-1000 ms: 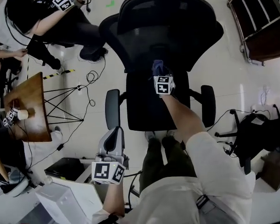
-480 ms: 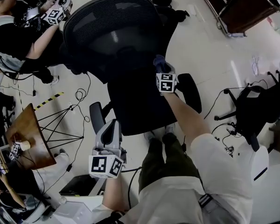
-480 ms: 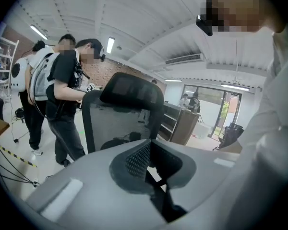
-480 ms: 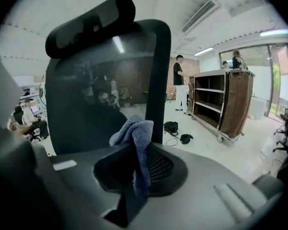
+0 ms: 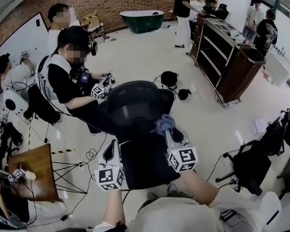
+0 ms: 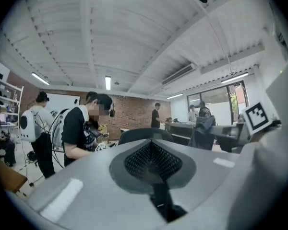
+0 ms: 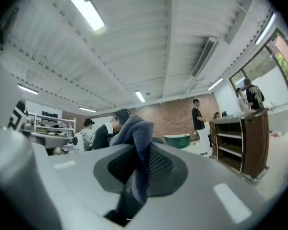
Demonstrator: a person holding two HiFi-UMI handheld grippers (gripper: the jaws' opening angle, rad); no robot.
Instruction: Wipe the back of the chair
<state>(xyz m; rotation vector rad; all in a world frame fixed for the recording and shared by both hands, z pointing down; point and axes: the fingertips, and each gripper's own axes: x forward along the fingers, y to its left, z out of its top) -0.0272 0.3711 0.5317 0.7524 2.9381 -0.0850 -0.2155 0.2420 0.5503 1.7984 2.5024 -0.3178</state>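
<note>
Head view, chair: a black mesh office chair (image 5: pixel 135 103) stands on the pale floor at mid-picture. Its backrest is farther from the person and its seat nearer.
Head view, right claw: the right claw (image 5: pixel 167 133) reaches over the seat with a bluish cloth (image 5: pixel 163 123) bunched at its tip. The cloth lies at the right edge of the backrest, but contact cannot be confirmed.
Head view, left claw: the left claw (image 5: pixel 111 149) hangs just left of the seat and level with the right one, carrying nothing.
Head view, surroundings: a seated person (image 5: pixel 63 83) is close behind the chair at left. A dark wooden shelf unit (image 5: pixel 229 57) stands at upper right and a green tub (image 5: pixel 142 19) at the brick wall.
Left gripper view, claw: the left claw (image 6: pixel 152 156) has its jaws pressed together with nothing between them.
Left gripper view, beyond: the top of the chair back (image 6: pixel 144 133) shows ahead. The cloth (image 6: pixel 204 128) hangs from the other claw to the right.
Right gripper view, claw: the right claw (image 7: pixel 143 162) is clamped on the cloth (image 7: pixel 137 138), which stands up in a fold from between the jaws.
Right gripper view, beyond: the shelf unit (image 7: pixel 242 143) is at right.
</note>
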